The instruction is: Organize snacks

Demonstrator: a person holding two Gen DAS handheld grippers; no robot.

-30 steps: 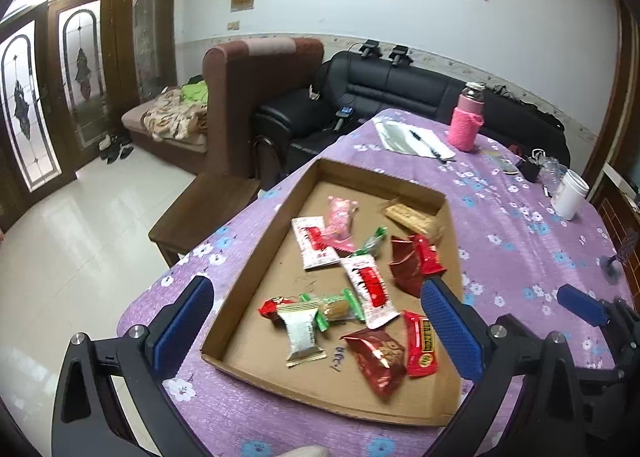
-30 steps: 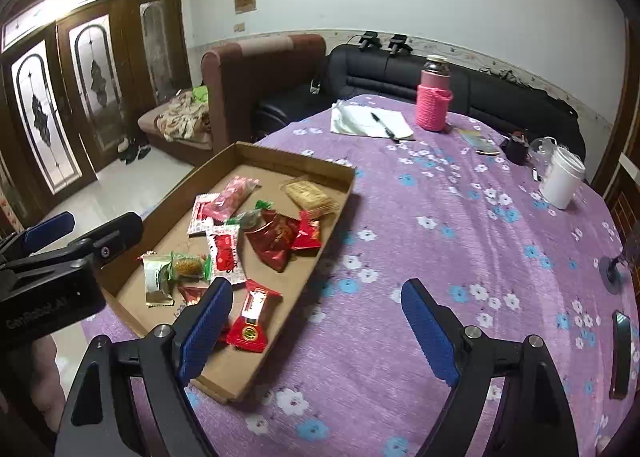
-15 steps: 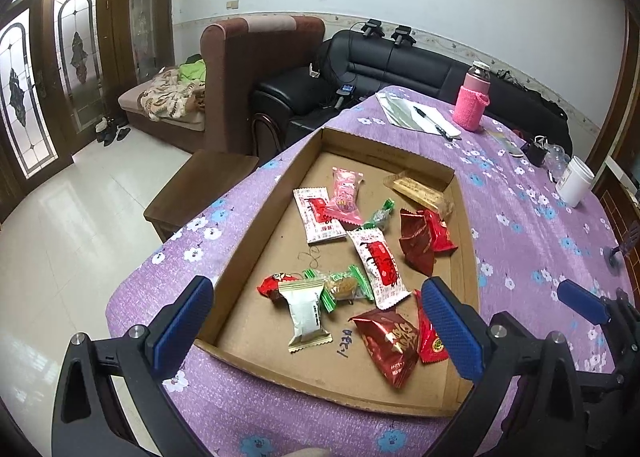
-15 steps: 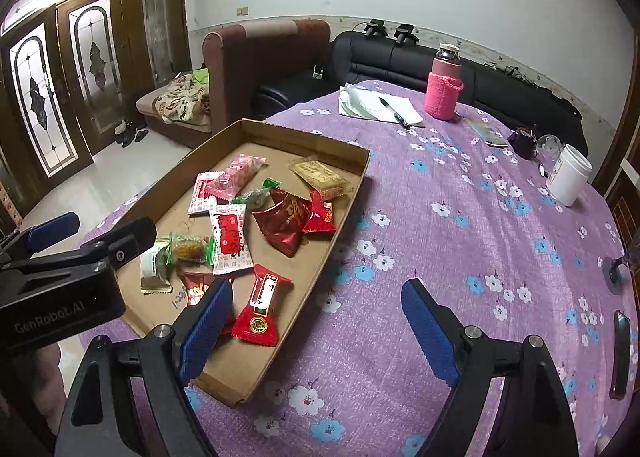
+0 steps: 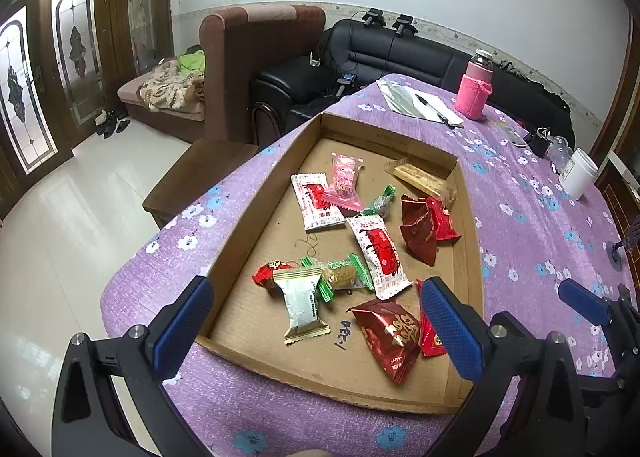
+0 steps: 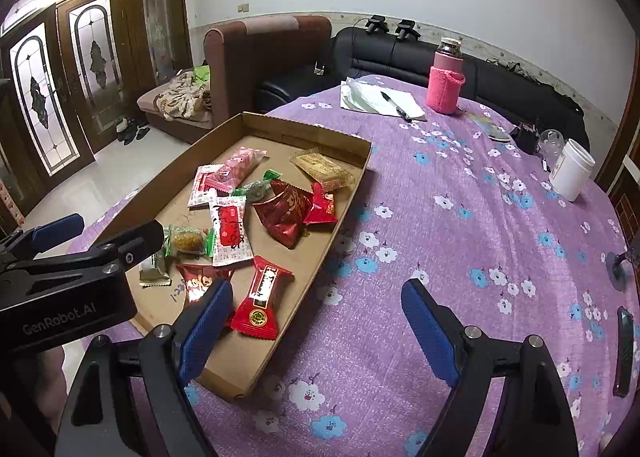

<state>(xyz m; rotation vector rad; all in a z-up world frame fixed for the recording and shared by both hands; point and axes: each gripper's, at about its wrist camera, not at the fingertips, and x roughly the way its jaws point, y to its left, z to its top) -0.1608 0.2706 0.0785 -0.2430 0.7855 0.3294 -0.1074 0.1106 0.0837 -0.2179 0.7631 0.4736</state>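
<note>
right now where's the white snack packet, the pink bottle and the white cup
white snack packet (image 5: 302,303), left wrist view, middle of its wrapper
pink bottle (image 6: 445,87), right wrist view, on its knitted sleeve
white cup (image 6: 571,171), right wrist view, on its side wall

the cardboard tray (image 5: 256,213) is matt brown, its floor rough and scuffed. the dark red wrapper (image 5: 394,335) is glossy crinkled foil; the white wrapper (image 5: 302,303) looks matt plastic. the tabletop (image 6: 460,217) wears a purple floral cloth with a soft sheen. the left tongs (image 5: 316,319) have textured blue pads (image 5: 450,323) on matt black plastic with metal screws. the floor (image 5: 60,217) is polished tile.
</note>
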